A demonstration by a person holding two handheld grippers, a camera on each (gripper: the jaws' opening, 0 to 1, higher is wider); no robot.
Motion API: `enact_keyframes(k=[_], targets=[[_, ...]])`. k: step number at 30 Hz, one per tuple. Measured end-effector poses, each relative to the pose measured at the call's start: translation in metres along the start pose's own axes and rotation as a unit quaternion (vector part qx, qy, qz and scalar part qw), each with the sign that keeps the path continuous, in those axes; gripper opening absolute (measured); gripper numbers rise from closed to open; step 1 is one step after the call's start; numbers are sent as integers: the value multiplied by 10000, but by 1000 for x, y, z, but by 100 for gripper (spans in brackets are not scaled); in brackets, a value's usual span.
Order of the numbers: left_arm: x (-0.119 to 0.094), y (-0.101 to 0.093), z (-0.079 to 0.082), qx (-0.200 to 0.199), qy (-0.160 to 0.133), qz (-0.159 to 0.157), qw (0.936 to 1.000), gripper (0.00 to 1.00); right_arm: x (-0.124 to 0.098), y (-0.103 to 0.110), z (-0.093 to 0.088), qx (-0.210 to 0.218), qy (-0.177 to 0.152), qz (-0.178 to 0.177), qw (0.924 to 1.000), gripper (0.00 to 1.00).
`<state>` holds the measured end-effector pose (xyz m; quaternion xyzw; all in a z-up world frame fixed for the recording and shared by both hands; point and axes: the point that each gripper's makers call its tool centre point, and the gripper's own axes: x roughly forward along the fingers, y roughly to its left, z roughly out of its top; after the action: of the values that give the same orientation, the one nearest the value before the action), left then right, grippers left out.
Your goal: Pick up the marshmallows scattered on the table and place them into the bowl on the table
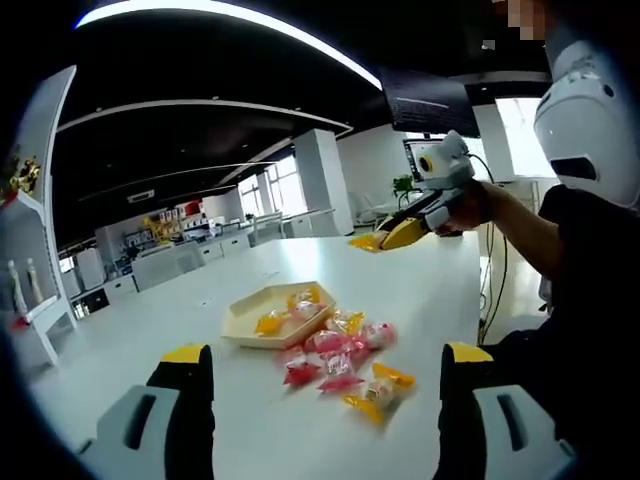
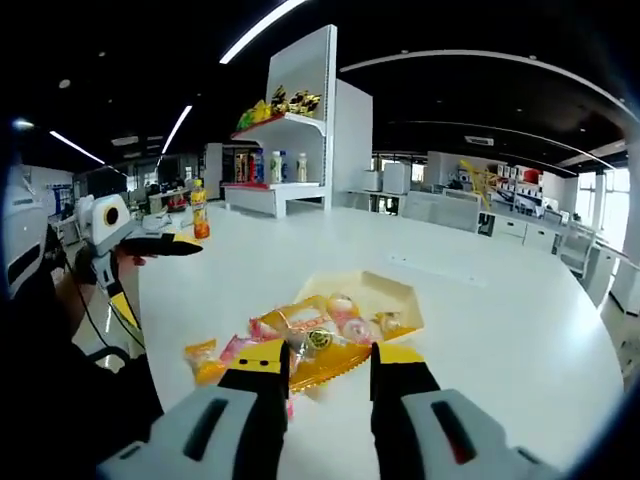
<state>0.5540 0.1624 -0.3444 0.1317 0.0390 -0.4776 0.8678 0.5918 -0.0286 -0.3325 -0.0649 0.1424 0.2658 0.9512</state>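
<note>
- While the left gripper [image 1: 318,375] hovers with its jaws spread wide and nothing between them, the wrapped marshmallows [image 1: 340,355] lie in a loose heap on the white table [image 1: 250,420] — just beside the bowl [image 1: 250,318], a few already inside it.
- Seen from the left gripper view, the right gripper [image 1: 385,238] is raised above the table, its yellow tips pinched on a yellow wrapped marshmallow [image 1: 365,241].
- Seen along the right gripper's own jaws, that wrapper [image 2: 325,368] sits between the tips, above the heap.
- A shelf unit [image 2: 295,130] stands at the far table edge.
</note>
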Motion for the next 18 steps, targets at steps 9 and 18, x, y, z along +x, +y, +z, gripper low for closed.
enact_keyframes(k=[9, 18], targets=[[-3, 0, -3, -42, 11, -8, 10000, 93, 31, -2, 15, -183, 1, 83, 9998, 29], [-9, 4, -4, -10, 20, 50, 10000, 93, 59, 0, 21, -297, 50, 177, 9994, 29]])
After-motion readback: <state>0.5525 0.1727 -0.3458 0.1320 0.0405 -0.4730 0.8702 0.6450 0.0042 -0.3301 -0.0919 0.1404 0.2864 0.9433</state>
